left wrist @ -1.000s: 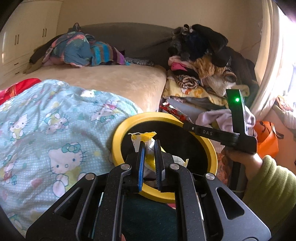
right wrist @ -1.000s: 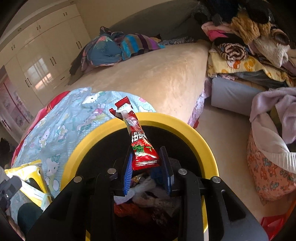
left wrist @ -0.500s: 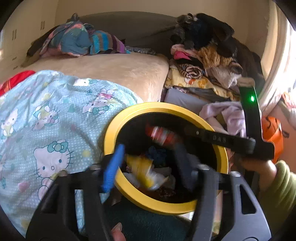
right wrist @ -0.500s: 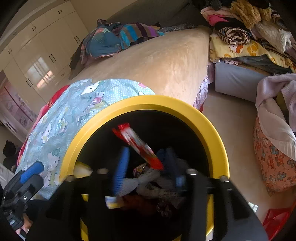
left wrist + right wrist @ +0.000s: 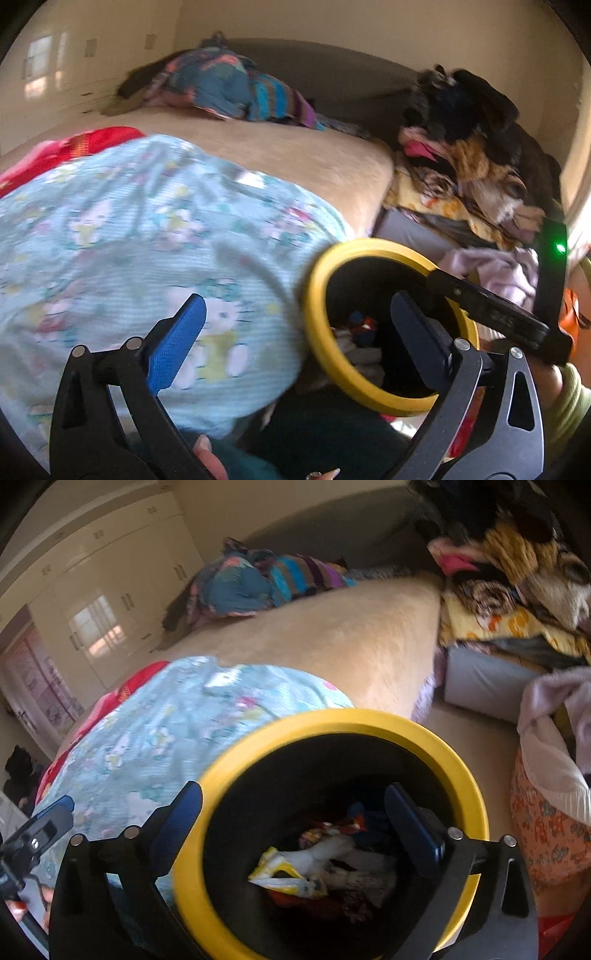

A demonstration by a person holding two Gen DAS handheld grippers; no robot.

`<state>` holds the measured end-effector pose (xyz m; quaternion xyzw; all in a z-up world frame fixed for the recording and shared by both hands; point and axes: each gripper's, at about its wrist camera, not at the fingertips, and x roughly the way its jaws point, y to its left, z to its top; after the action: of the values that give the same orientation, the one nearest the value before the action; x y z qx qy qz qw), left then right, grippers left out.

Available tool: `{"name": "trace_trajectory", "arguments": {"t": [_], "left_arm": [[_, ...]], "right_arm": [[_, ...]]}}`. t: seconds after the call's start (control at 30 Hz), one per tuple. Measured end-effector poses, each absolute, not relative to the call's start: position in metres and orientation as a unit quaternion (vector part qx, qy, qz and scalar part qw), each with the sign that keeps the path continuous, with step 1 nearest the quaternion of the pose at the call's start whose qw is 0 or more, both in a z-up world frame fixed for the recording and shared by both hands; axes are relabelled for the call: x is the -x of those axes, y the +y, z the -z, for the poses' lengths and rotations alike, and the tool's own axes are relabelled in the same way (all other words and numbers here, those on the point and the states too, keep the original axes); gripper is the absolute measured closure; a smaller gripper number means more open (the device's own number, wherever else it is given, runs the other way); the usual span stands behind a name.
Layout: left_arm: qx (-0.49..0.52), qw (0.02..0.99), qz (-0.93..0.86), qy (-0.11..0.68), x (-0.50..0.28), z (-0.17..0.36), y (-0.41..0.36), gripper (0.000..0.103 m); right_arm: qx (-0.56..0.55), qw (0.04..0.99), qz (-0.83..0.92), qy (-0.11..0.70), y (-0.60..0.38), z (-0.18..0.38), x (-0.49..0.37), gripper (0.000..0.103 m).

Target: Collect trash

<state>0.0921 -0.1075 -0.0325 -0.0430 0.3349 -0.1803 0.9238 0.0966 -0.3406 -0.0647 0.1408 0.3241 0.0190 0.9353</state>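
Left gripper (image 5: pixel 291 321) stands with its jaws spread wide and nothing between them, low in the left wrist view, straddling the edge of the patterned blue blanket (image 5: pixel 122 236) and the yellow-rimmed bin (image 5: pixel 317 280) at centre right. Moving rightward, the right gripper (image 5: pixel 295 805) is likewise wide open and empty, poised over the bin's mouth at lower centre of its own view.

The trash now lies inside the bin: a yellow-and-white wrapper (image 5: pixel 284 875) and a red wrapper (image 5: pixel 332 827) rest on a heap of other scraps at the bottom. Judging from this, both pieces look dropped and the step in hand is to clear away and look for more. To do that well, each gripper would best lift straight up before swinging aside, so that no finger catches the rim and tips the bin, and stay open for the next pick.

The right wrist view looks almost straight down into the bin and shows its contents plainly; the left wrist view sees only a sliver of them past the rim. The left view alone shows the right tool's black body (image 5: pixel 491 314) with its green light at the right edge, reaching over the bin. Both pictures are blurred, so finer detail on the bed cannot be told.
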Motion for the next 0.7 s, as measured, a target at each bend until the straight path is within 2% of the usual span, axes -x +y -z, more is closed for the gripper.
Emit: {"name": "trace_trajectory", "arguments": {"t": [0.23, 0.4, 0.7], "left_arm": [[0.046, 0.941, 0.12, 0.313, -0.074, 0.02, -0.064, 0.011], [0.031, 0.953, 0.078, 0.292, -0.055, 0.015, -0.037, 0.011], [0.035, 0.969, 0.052, 0.241, -0.019, 0.014, -0.005, 0.011]], "right_arm": [[-0.097, 0.956, -0.05, 0.274, -0.285, 0.04, -0.08, 0.006], [-0.069, 0.974, -0.065, 0.208, -0.251, 0.025, -0.056, 0.006], [-0.024, 0.989, -0.062, 0.128, -0.219, 0.021, -0.021, 0.006]]}}
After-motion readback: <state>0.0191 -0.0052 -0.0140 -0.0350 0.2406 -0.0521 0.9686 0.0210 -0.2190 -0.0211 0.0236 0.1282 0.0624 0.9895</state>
